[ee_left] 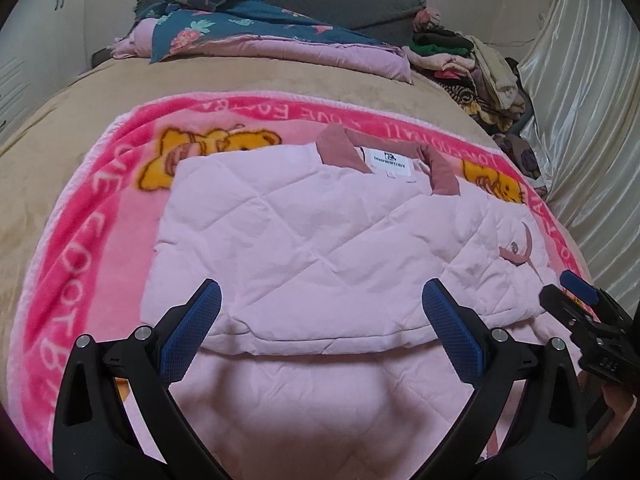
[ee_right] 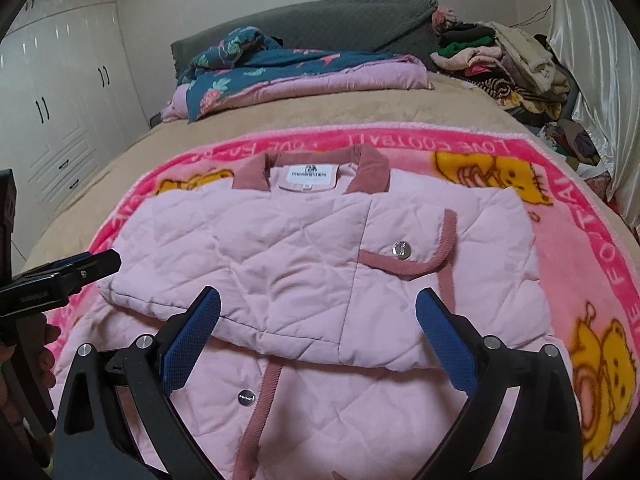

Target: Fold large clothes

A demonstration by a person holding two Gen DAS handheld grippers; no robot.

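Note:
A pale pink quilted jacket (ee_left: 320, 232) with a dusty-rose collar lies on a pink cartoon blanket (ee_left: 80, 240) on the bed. Its sides are folded in over the middle, and its hem end lies nearest me. It also shows in the right wrist view (ee_right: 312, 264), with rose trim and two metal snaps. My left gripper (ee_left: 322, 304) is open and empty, hovering over the near part of the jacket. My right gripper (ee_right: 318, 312) is open and empty, over the jacket's near middle. Each gripper shows at the edge of the other's view.
The blanket (ee_right: 580, 260) lies on a tan bedspread (ee_left: 60, 128). A folded blue floral and pink quilt (ee_left: 248, 36) lies at the head. A heap of clothes (ee_left: 480, 64) sits at the far right by a satin curtain (ee_left: 580, 100). White wardrobes (ee_right: 60, 92) stand on the left.

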